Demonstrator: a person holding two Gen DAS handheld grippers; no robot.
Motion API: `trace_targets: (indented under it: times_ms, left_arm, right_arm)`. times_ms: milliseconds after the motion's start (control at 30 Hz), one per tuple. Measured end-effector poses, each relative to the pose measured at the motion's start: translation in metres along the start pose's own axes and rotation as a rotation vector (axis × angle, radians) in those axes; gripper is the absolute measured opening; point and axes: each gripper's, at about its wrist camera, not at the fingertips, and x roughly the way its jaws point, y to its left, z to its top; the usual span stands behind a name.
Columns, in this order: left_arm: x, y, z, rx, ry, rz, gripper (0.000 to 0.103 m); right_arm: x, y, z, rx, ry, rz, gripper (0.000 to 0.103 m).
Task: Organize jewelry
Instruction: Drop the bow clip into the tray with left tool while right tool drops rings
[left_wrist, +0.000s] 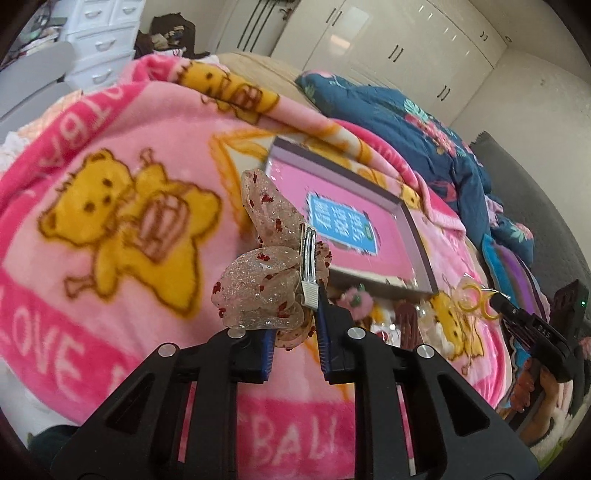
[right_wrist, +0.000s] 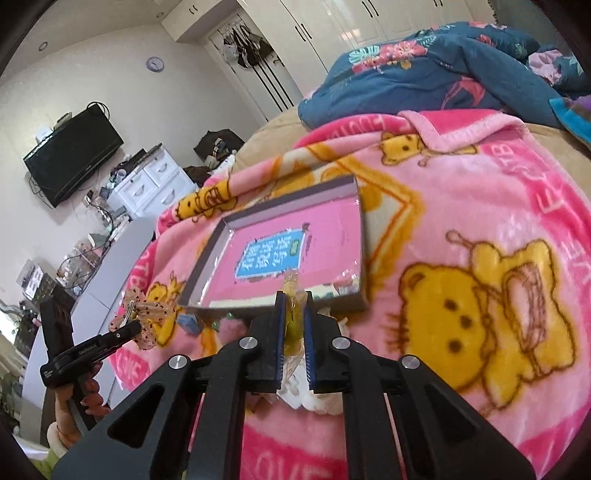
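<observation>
My left gripper (left_wrist: 295, 328) is shut on a sheer glittery bow hair clip (left_wrist: 266, 269) with red specks and a silver metal clip, held above the pink bear blanket. The bow also shows in the right wrist view (right_wrist: 142, 314). My right gripper (right_wrist: 294, 325) is shut on a small clear packet holding yellow hoop earrings (right_wrist: 293, 299); the earrings show in the left wrist view (left_wrist: 474, 295). A shallow box lid (right_wrist: 280, 236) with a pink inside and blue label lies on the blanket just beyond both grippers. It shows in the left wrist view (left_wrist: 354, 221).
A pile of small jewelry and hair items (left_wrist: 388, 317) lies on the blanket in front of the box. A blue floral duvet (right_wrist: 424, 70) is bunched behind. A white drawer chest (right_wrist: 151, 181) and wall TV (right_wrist: 74, 155) stand at left.
</observation>
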Motion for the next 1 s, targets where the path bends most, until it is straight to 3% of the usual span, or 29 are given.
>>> trace_targets:
  times_ms: [467, 867, 1000]
  left_arm:
    - [0.002, -0.012, 0.051, 0.032, -0.068, 0.017, 0.012]
    - [0.055, -0.044, 0.075, 0.073, -0.012, -0.023, 0.013]
    - [0.075, -0.049, 0.077, 0.084, 0.012, -0.019, 0.014]
  right_arm:
    - [0.028, 0.034, 0.04, -0.046, -0.051, 0.091, 0.008]
    - [0.075, 0.042, 0.056, 0.011, 0.011, 0.167, 0.008]
    - [0.088, 0.039, 0.059, 0.019, 0.025, 0.145, 0.008]
